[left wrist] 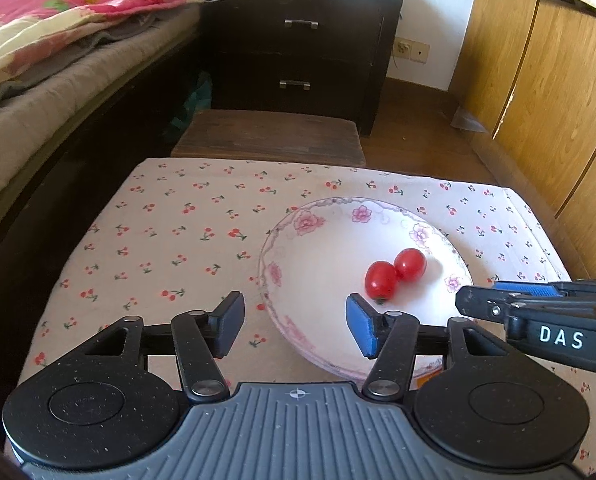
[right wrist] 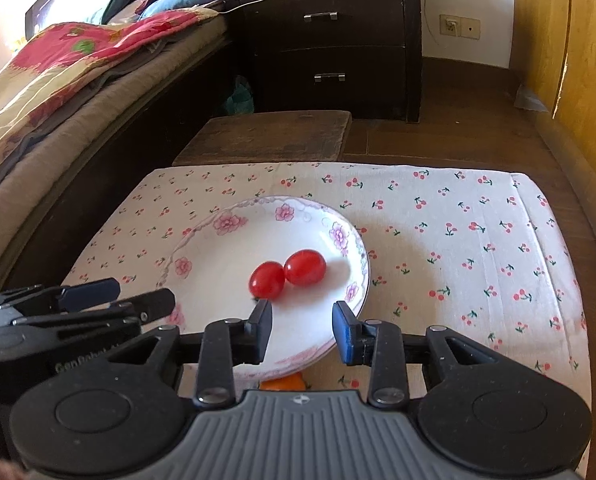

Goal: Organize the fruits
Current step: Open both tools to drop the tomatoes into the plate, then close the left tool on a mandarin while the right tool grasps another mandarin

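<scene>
Nearest the lens, the left gripper (left wrist: 296, 326) hangs with its jaws parted and nothing between them, above the near rim of the floral plate (left wrist: 298, 240). Right gripper (right wrist: 303, 330): likewise spread and empty, over the same rim. Two red cherry tomatoes (right wrist: 286, 273) lie touching each other in the plate's well, just beyond the fingertips. An orange object (right wrist: 283, 383), perhaps another fruit, peeks from under the plate's near edge. Plate rests on a cherry-print cloth (right wrist: 458, 240); beyond stand a wooden stool (right wrist: 274, 136), a dark nightstand (right wrist: 338, 40) and a bed (right wrist: 58, 92).
</scene>
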A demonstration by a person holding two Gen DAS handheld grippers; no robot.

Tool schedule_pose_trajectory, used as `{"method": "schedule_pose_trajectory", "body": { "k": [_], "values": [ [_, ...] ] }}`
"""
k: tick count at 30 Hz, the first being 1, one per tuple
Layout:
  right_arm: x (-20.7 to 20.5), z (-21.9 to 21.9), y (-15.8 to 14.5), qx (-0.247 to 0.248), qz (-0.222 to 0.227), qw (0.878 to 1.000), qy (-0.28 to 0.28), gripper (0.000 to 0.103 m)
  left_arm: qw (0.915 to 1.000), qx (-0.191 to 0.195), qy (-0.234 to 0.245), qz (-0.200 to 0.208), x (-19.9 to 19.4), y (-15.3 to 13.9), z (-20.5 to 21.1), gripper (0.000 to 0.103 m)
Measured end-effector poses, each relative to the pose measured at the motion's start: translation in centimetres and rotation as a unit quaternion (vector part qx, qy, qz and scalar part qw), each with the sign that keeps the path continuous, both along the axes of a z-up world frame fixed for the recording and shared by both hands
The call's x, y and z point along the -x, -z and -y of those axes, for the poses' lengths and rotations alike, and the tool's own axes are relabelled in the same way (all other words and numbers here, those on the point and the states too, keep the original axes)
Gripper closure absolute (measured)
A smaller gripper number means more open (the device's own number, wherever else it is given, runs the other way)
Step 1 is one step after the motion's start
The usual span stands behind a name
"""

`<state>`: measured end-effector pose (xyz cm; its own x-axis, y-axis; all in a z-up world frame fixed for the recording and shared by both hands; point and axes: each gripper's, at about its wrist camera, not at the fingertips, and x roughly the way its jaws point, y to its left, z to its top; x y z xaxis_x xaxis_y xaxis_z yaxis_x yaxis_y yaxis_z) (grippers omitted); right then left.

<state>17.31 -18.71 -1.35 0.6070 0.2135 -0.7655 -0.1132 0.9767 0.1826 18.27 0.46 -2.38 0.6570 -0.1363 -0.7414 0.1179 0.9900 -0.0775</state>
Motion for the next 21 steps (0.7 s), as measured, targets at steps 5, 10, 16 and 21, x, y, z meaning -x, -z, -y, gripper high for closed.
{"method": "schedule_pose_trajectory", "body": {
  "k": [5, 10, 16, 21],
  "values": [
    [1.8, -0.5, -0.2, 0.013, -0.003, 1.0, -0.015, 0.069, 1.0, -0.001, 0.0, 0.001, 1.2, -0.4, -1.1, 0.038],
    [3.3, -0.6, 0.1, 0.014, -0.011, 1.0, -0.021, 0.069, 0.9999, 0.005, -0.007, -0.009, 2.4, -0.1, -2.5, 0.038],
    [4.7, -0.6, 0.5, 0.016, -0.021, 0.999, -0.026, 0.069, 0.9993, 0.002, -0.023, -0.03, 3.6, 1.0, -4.0, 0.038],
    [5.5, -0.6, 0.6, 0.012, -0.025, 0.999, -0.028, 0.068, 0.9982, -0.008, -0.029, -0.051, 4.1, 2.2, -4.3, 0.039]
  ]
}}
